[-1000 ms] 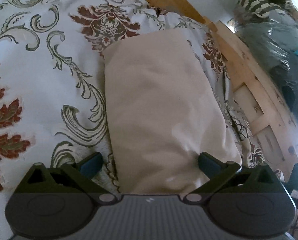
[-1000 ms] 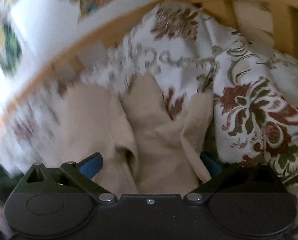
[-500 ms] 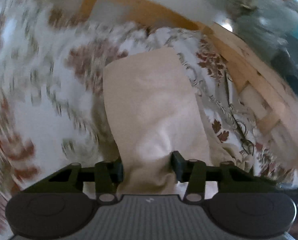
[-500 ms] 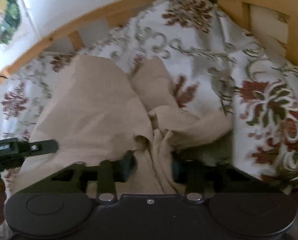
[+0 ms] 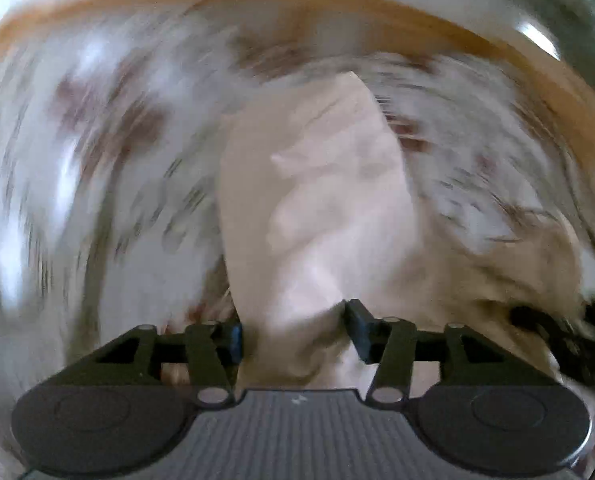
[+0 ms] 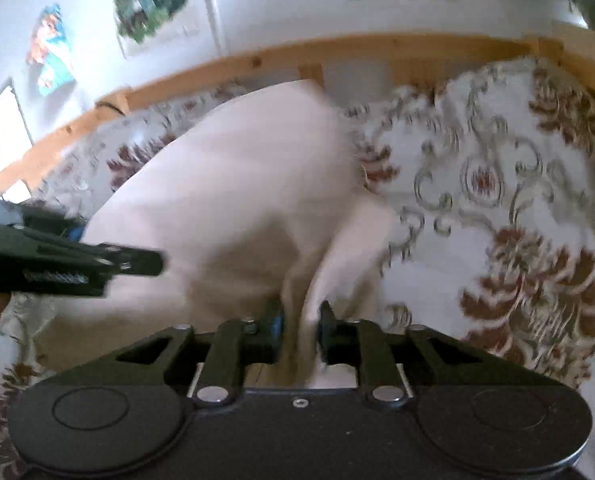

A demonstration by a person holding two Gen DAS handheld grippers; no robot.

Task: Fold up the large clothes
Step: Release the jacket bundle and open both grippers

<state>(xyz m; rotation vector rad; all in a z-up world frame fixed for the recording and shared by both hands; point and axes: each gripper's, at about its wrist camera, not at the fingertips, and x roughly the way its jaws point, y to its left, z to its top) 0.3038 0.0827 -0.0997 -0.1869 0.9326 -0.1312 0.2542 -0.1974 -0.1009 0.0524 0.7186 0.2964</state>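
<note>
Left wrist: left gripper fingers pinch a bunched edge of the beige cloth. Cloth rises ahead of the fingers to a peak. Floral bedsheet to both sides, heavily blurred. Wooden bed rail beyond.

Right wrist: right gripper fingers clamp a narrow fold of the cloth; cloth spreads ahead and left of them. Left gripper reaches in at left, against the cloth. Bedsheet right of the fingers. Rail, then a wall with pictures.
</note>
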